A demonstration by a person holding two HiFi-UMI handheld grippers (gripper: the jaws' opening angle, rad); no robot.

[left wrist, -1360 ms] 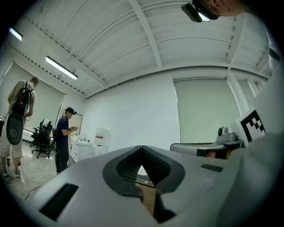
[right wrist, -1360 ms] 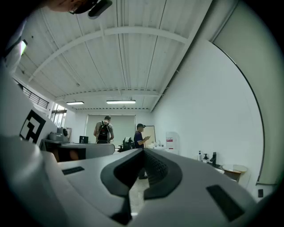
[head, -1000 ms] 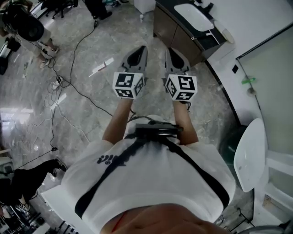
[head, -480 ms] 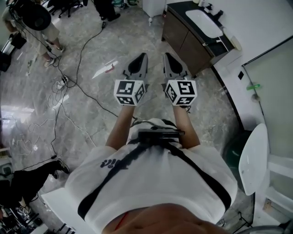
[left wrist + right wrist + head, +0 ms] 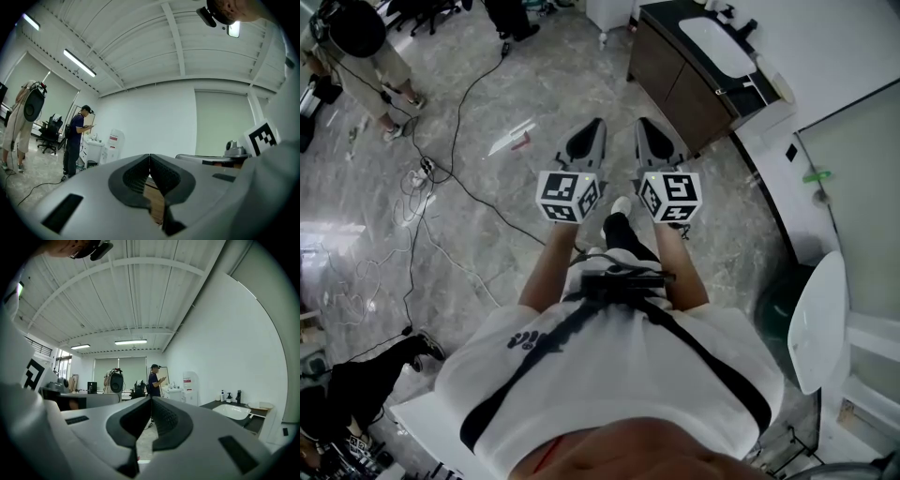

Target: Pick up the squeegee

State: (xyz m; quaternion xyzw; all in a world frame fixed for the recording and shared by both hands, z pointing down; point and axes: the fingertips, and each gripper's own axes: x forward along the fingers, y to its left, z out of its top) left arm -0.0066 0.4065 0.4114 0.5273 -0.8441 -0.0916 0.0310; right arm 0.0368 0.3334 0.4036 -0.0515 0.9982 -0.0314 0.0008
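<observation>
No squeegee can be made out for certain; a small green item (image 5: 813, 175) hangs on the glass panel at the right, too small to identify. Both grippers are held side by side in front of the person, pointing level above the marble floor. The left gripper (image 5: 596, 125) is shut with nothing between its jaws, its dark pads meeting in the left gripper view (image 5: 149, 158). Beside it, the right gripper (image 5: 640, 124) is also shut and empty, its pads together in the right gripper view (image 5: 151, 400). Each carries its marker cube near the hand.
A dark vanity cabinet (image 5: 675, 80) with a white sink (image 5: 713, 44) stands ahead to the right. Cables (image 5: 441, 173) trail over the floor at the left, near a white sheet (image 5: 512, 138). People stand at the far left (image 5: 366, 52). A white rounded seat (image 5: 814, 319) is at the right.
The person has walked forward: the vanity and floor have shifted in the view, and a foot now shows between the forearms. Both grippers stay shut and side by side.
</observation>
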